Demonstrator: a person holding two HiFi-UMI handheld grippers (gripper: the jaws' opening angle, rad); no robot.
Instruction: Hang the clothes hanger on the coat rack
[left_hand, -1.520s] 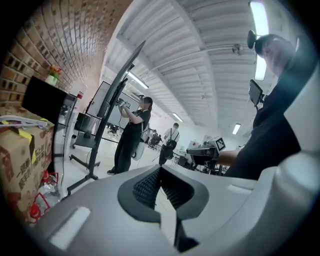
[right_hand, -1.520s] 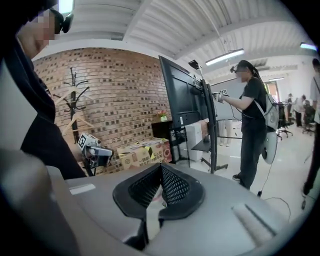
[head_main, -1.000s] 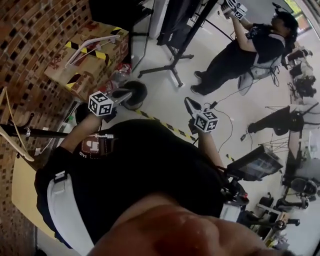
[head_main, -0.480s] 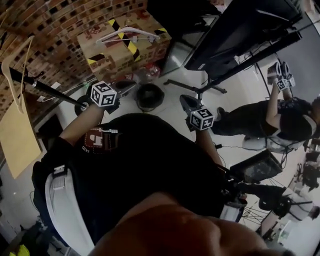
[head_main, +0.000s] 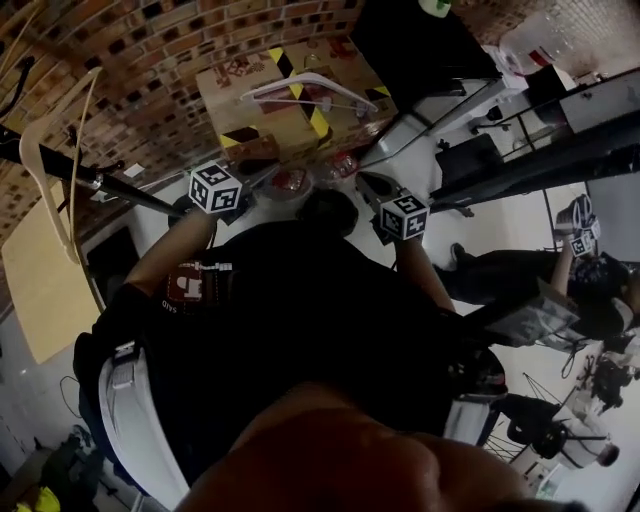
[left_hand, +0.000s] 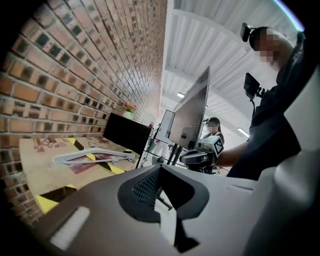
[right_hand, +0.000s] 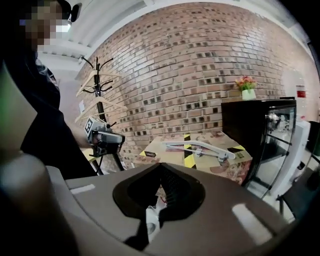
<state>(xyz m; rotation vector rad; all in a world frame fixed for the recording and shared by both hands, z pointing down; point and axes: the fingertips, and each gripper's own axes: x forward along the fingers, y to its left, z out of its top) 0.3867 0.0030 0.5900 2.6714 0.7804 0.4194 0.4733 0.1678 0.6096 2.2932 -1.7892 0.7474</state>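
Seeing my L gripper (left_hand: 159, 170) closed, empty | R gripper (right_hand: 161, 170) closed, empty | white hanger (right_hand: 198, 146) lies flat on box (right_hand: 156, 153) by brick wall (right_hand: 200, 60)

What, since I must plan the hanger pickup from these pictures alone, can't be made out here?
Coat rack: head view, one end runs off the left edge, the other is hidden behind the person's left arm.
Hanger on the cardboard box: its hook is too small to make out in any view.
Floor in front of the box: head view, hidden by the person's torso.
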